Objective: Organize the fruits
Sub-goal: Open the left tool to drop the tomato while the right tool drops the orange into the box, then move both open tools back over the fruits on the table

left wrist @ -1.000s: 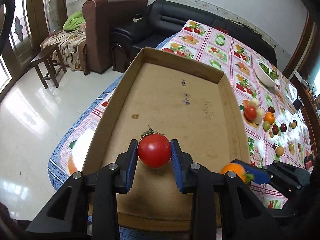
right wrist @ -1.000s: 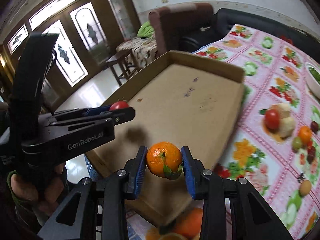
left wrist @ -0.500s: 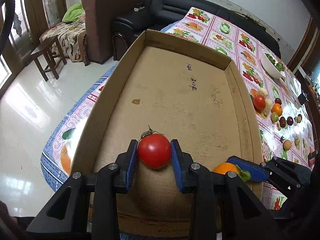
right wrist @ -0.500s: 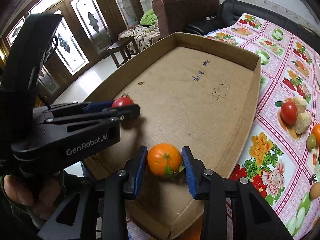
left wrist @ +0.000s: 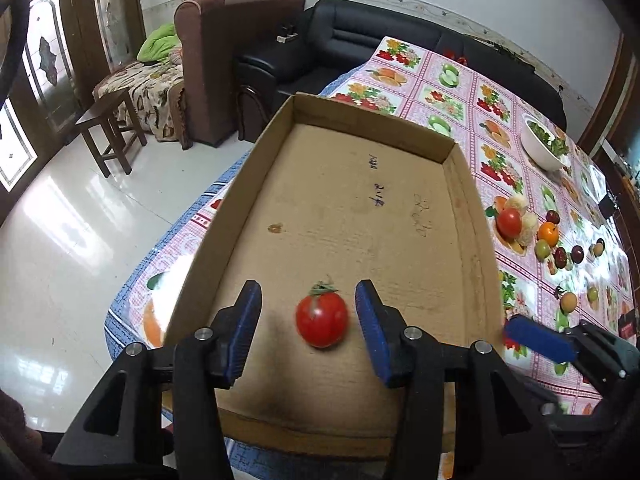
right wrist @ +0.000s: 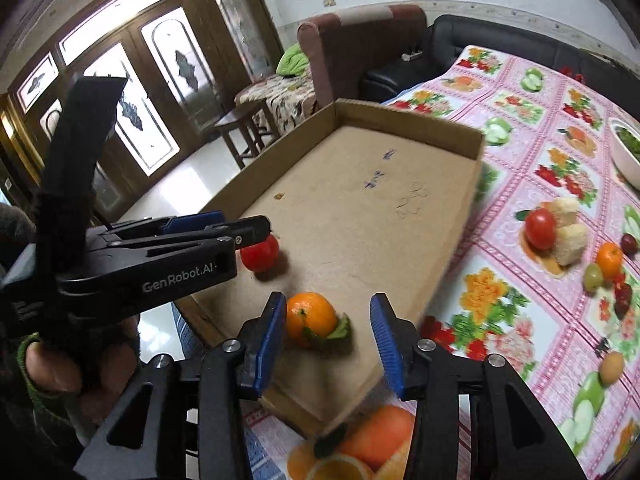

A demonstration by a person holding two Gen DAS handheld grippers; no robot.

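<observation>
The left claw (left wrist: 308,320) has just been opening and stands spread, its blue pads clear of the red tomato (left wrist: 322,319) lying between them on the floor of the cardboard tray (left wrist: 384,128); the right claw (right wrist: 330,334) has likewise been opening, spread around the orange (right wrist: 310,317) resting near the tray's front edge, left pad just beside it; more fruit (right wrist: 540,228) lies on the desk (right wrist: 516,92) to the right.

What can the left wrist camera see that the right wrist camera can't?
Only the left wrist view shows the left gripper from behind, fingers wide, clear of the tomato.

Only the right wrist view shows the orange lying between the right gripper's open fingers, and the hand.

Both show the tomato, cardboard tray and flowered tablecloth.
</observation>
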